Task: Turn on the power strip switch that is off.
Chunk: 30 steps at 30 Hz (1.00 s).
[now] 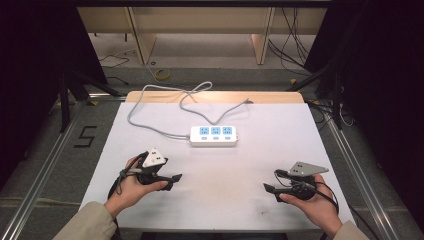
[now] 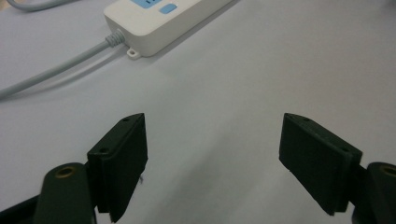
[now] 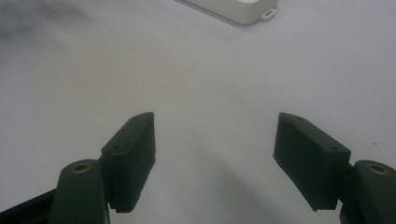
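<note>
A white power strip [image 1: 214, 136] lies flat near the middle of the white table [image 1: 150, 120], its long axis running across from the person's left to right, with three blue socket faces up. Its grey cord [image 1: 150, 127] leaves the left end and loops back toward the far edge of the table.

Both grippers sit on the near side, so the strip lies ahead of each and inward. The left gripper [image 1: 176, 177] points to the right along the table, with the strip up and to the right of its tips. In the left gripper view the corded end of the power strip [image 2: 154, 28] shows at the upper left, well apart from the jaws, which stand spread wide with nothing but bare table between them.

The right gripper [image 1: 267, 188] points left, toward the middle. In the right gripper view a corner of the power strip [image 3: 238, 9] shows at the top, also well apart, and those jaws too are spread and hold nothing.

From where I stand the left gripper looks the nearer of the two — near the corded end — though not by much. Either one would have to go forward and inward, then close across the strip's short width rather than along its length.
</note>
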Each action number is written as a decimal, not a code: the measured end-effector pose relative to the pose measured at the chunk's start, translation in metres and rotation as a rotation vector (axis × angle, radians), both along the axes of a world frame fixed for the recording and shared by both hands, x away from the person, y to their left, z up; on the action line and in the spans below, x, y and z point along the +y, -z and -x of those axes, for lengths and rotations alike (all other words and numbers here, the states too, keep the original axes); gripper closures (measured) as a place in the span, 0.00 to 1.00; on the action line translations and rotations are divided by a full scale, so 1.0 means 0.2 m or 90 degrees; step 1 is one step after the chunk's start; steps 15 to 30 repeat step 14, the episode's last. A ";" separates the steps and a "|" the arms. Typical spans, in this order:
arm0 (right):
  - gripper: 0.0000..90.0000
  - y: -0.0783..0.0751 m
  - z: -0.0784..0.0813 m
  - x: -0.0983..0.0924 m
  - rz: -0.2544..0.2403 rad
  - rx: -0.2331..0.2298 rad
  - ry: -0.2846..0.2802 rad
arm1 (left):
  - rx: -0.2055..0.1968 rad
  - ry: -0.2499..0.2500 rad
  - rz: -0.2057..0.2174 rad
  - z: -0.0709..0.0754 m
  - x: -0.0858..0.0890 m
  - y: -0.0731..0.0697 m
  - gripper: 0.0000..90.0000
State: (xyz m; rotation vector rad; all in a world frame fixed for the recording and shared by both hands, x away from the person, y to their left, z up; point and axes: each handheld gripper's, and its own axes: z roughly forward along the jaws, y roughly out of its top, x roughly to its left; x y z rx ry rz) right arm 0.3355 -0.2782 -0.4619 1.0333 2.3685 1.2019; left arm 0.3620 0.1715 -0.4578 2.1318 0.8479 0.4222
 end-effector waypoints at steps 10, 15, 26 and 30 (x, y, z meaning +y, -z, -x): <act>0.34 -0.01 0.00 -0.01 -0.003 -0.008 0.001 | -0.008 -0.007 -0.027 0.05 0.04 0.01 0.26; 0.34 -0.01 0.00 -0.01 -0.004 -0.007 0.003 | -0.010 -0.010 -0.033 0.04 0.04 0.01 0.26; 0.34 -0.01 0.00 -0.01 -0.004 -0.007 0.003 | -0.010 -0.010 -0.033 0.04 0.04 0.01 0.26; 0.34 -0.01 0.00 -0.01 -0.004 -0.007 0.003 | -0.010 -0.010 -0.033 0.04 0.04 0.01 0.26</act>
